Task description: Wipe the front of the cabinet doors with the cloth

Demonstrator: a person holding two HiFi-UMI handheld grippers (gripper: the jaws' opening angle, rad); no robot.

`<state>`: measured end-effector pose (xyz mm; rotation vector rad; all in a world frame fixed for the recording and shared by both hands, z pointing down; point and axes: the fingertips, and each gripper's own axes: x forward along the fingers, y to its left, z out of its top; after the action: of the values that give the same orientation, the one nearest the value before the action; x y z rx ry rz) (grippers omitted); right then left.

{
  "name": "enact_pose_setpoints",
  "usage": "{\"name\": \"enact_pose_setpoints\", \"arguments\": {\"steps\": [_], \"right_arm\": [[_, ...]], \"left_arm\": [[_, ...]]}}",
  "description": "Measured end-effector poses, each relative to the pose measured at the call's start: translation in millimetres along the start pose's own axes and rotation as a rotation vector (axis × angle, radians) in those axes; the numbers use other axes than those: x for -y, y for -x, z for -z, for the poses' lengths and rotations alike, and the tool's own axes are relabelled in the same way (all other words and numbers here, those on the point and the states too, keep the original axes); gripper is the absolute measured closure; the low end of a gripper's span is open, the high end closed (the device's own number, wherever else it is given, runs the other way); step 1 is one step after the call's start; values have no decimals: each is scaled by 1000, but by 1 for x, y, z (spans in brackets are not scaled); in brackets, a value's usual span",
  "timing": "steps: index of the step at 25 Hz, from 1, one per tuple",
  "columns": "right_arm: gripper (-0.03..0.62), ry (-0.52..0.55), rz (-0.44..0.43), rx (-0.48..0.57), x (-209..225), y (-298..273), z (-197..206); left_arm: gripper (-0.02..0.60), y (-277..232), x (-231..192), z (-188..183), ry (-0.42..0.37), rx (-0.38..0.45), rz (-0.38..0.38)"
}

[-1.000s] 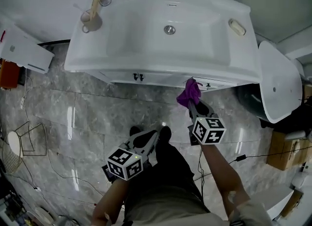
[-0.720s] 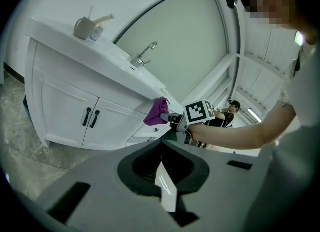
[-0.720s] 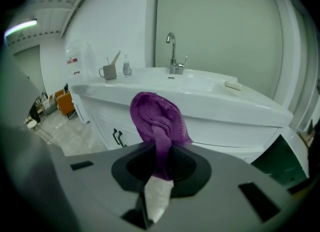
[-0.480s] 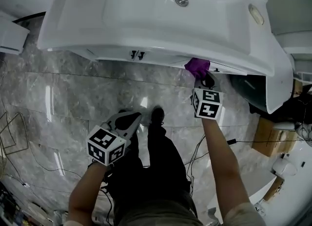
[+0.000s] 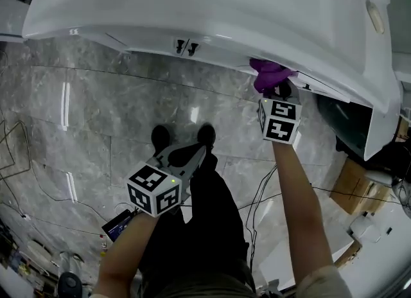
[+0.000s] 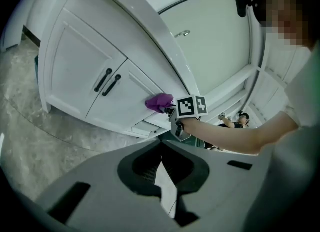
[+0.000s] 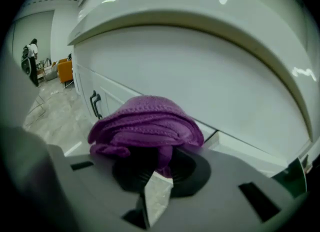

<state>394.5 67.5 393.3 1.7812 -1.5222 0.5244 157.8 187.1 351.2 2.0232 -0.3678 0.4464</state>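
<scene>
The right gripper (image 5: 279, 91) presses the purple cloth (image 7: 145, 126) to the cabinet front (image 6: 125, 107).
Its jaws are clamped on the bunched cloth, right of the black door handles (image 6: 107, 82), much where it was half a second ago. The left gripper (image 5: 196, 154) hangs back from the cabinet, jaws together, empty.

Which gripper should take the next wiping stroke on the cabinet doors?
Right. The right gripper is shut on the purple cloth at the cabinet door; the left gripper is shut, empty, back over the floor.
</scene>
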Motion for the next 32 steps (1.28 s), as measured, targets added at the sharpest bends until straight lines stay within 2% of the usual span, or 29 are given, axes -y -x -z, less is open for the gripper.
{"name": "enact_pose_setpoints", "arguments": {"steps": [3,8,11,14,17,24,30,32], "right_arm": [[540,37,-30,-27,-11,-27,18],[542,33,-80,-58,-31,-70,55],[543,84,-108,-90,-39,-97,83],[543,138,-116,-135,-44,-125,113],[543,140,-112,-183,-43,-152,144],[543,125,-141,-251,-58,-196,186],[543,127,-190,-348,-78,-235,222],[543,101,-201,-363,-83,-240,222]], "left_arm": [[561,-30,-3,14,45,16,5],[561,-66,-18,42,84,21,-3],[561,-79,-33,65,126,13,-21],[561,-87,-50,82,210,32,-35],[561,-97,-59,88,293,66,-20],[561,-110,-63,93,250,67,4],[561,-112,-74,107,260,59,9],[561,-111,-81,110,254,49,-3]]}}
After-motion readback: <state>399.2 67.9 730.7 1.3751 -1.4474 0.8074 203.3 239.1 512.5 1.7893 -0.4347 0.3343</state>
